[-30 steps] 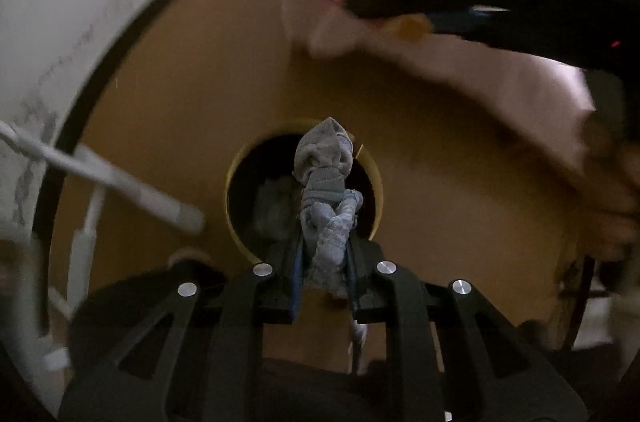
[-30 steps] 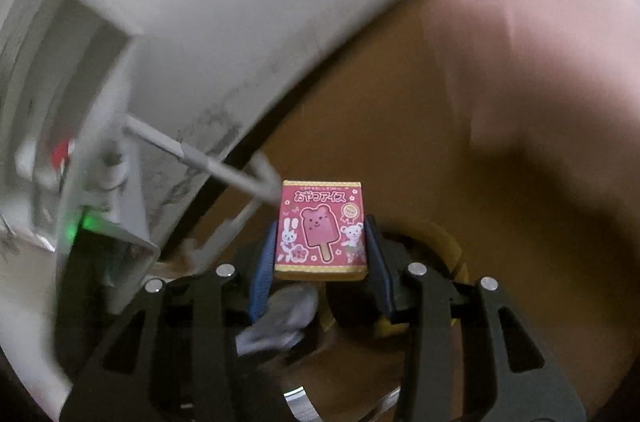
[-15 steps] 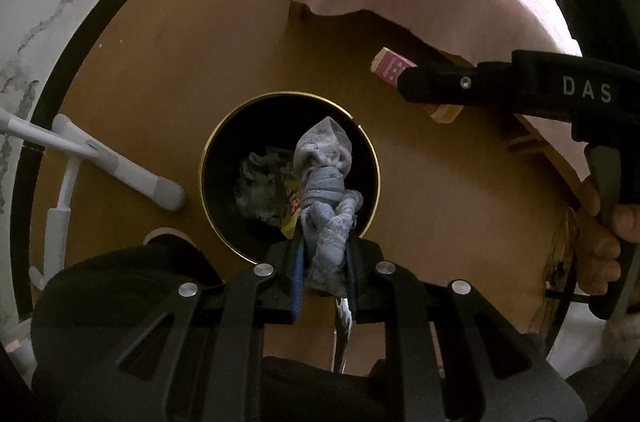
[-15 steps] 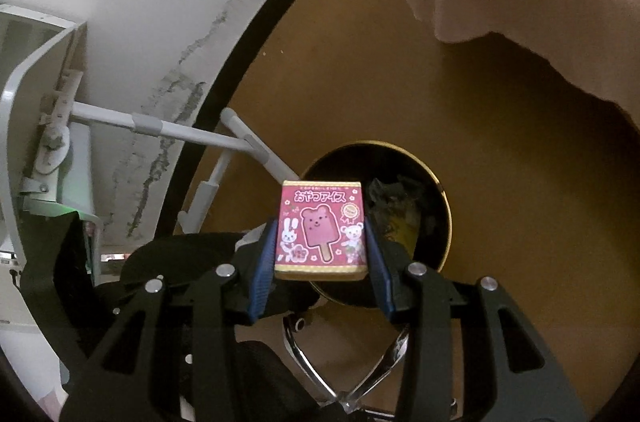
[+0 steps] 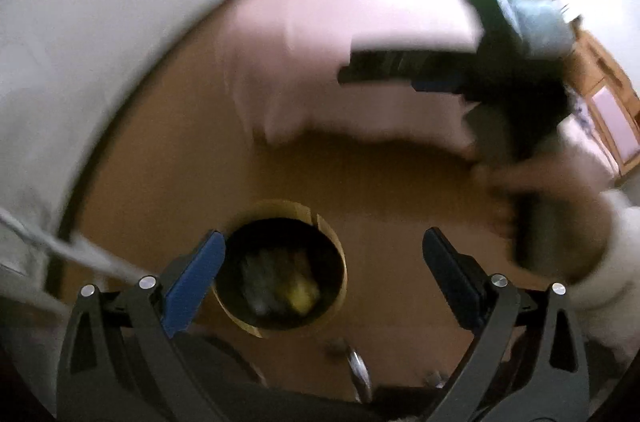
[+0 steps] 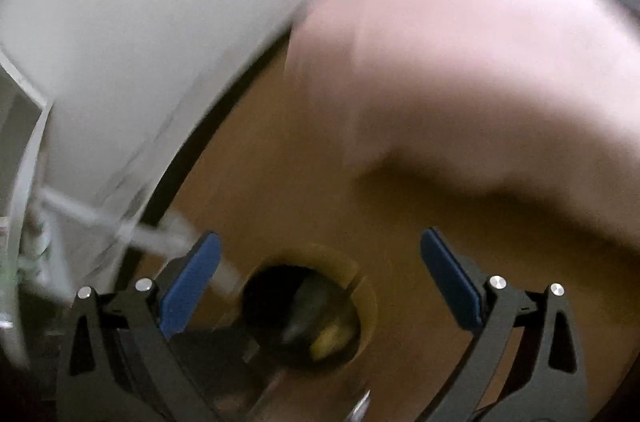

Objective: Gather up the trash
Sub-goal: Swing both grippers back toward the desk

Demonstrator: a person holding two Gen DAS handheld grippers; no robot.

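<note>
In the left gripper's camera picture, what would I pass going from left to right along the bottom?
Left blue pad → round trash bin with trash inside → right blue pad. Nothing sits between the wide-open jaws.

Dim, heavy motion blur both views — fisheye edges bent, corners black.

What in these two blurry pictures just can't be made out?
- Contents of the bin: left wrist view, dark and smeared; only grey and yellow blobs show.
- Same bin in the right wrist view: motion blur hides what lies inside.
- Pink cloth: both views, blurred, cut off by the picture edge.
- Right tool: left wrist view, a dark smear.
- White rods: right wrist view, streaked beyond telling.
</note>
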